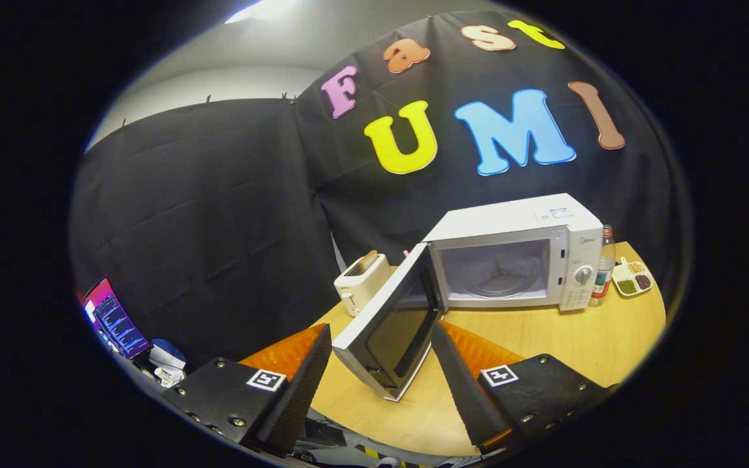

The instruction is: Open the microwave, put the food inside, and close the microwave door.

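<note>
Standing open, the microwave door (391, 328) sits between the spread, empty gripper (381, 374) fingers; food still outside.

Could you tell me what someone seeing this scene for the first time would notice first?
The white microwave on the wooden table stands out, its door swung wide open toward the camera and its cavity bare apart from the turntable. The door's free edge sits between the fingers of the open tongs. A white toaster stands left of the microwave; a bottle and snack tray to its right.
</note>
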